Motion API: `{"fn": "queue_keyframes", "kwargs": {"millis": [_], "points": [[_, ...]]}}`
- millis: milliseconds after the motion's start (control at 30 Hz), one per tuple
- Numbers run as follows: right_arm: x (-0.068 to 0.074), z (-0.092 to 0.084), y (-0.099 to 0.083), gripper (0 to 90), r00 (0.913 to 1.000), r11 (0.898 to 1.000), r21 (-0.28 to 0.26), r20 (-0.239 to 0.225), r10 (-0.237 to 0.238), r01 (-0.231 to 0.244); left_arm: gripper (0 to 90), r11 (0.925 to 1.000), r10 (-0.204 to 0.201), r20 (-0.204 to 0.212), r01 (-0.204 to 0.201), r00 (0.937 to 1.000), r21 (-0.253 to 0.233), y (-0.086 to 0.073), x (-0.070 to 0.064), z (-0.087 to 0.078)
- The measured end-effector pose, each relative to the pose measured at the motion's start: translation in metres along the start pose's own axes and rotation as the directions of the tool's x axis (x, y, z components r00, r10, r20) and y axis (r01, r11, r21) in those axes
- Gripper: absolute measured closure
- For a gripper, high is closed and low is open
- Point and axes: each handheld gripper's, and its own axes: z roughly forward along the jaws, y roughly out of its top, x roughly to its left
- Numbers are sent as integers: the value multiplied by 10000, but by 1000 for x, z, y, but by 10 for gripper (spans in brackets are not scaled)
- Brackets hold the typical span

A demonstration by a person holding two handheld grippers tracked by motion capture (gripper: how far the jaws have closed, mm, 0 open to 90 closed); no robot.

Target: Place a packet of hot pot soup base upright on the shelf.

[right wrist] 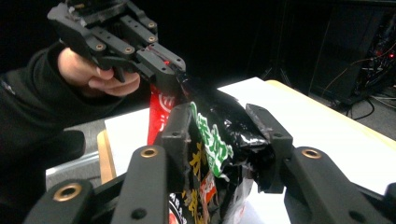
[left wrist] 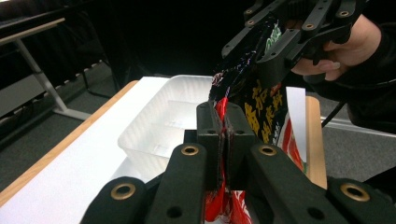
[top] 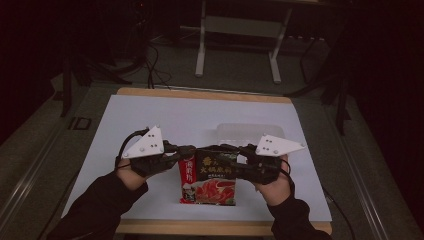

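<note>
A red and black food packet [top: 210,181] with a picture of meat hangs upright between both grippers, its lower edge near the white table cover. My left gripper [top: 192,151] is shut on the packet's upper left corner; in the left gripper view its jaws [left wrist: 225,116] are pinched flat on the red edge of the packet [left wrist: 266,116]. My right gripper [top: 235,153] grips the upper right part. In the right gripper view its jaws [right wrist: 224,122] press on the crumpled black top of the packet [right wrist: 210,140], with the left gripper [right wrist: 173,74] just beyond.
A clear plastic container [top: 250,132] stands empty on the white cover [top: 165,120] just behind the packet; it also appears as the clear tub [left wrist: 159,126] in the left gripper view. The wooden table edge [top: 200,227] runs along the front. A metal table frame [top: 240,30] stands on the floor behind.
</note>
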Motion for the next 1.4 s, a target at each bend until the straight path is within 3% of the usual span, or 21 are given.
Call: {"fn": "queue_keyframes", "kwargs": {"millis": [100, 233, 467, 533, 733, 833, 933, 1033, 1100, 1200, 1333, 1400], "points": [[0, 0, 1, 721, 9997, 9996, 246, -225, 116, -110, 879, 10000, -56, 92, 56, 9999, 58, -1, 1, 0], [7, 1, 3, 759, 9999, 9976, 679, 129, 99, -107, 876, 9997, -242, 333, 240, 9992, 71, -4, 5, 1], [13, -4, 10, 762, 9992, 9986, 529, 407, 52, -73, 856, 9995, -166, 361, 175, 9992, -266, 1, 4, -3], [15, -6, 12, 764, 9991, 9990, 440, 426, 66, -84, 825, 9983, -343, 470, 364, 9983, -452, 1, 5, -3], [14, -11, 17, 765, 9977, 9995, 291, 668, 126, -146, 560, 9932, -691, 372, 723, 9969, -909, 0, 8, -9], [13, -15, 20, 764, 9957, 9998, 156, 913, 120, -135, 442, 9880, -907, 129, 916, 9958, -1241, -2, 11, -15], [9, -22, 23, 764, 9929, 9998, -92, 1175, 197, -188, 255, 9856, -1222, -7, 1213, 9925, -1180, -5, 14, -18], [6, -26, 27, 763, 9904, 9992, -300, 1349, 303, -265, 182, 9825, -1459, -56, 1443, 9893, -1179, -8, 17, -20], [3, -34, 32, 763, 9846, 9981, -600, 1733, 248, -146, 150, 9797, -1705, 121, 1708, 9853, -1054, -14, 20, -21], [1, -41, 40, 763, 9774, 9969, -782, 2108, 179, -14, 147, 9771, -1819, 127, 1822, 9832, -1100, -20, 21, -20], [-5, -51, 52, 763, 9627, 9945, -1039, 2701, 154, 132, 87, 9719, -1989, 95, 1985, 9800, -1267, -28, 22, -20], [-8, -55, 56, 763, 9533, 9933, -1142, 3016, 152, 202, 52, 9728, -1978, -97, 1951, 9802, -1250, -31, 23, -19]]}}
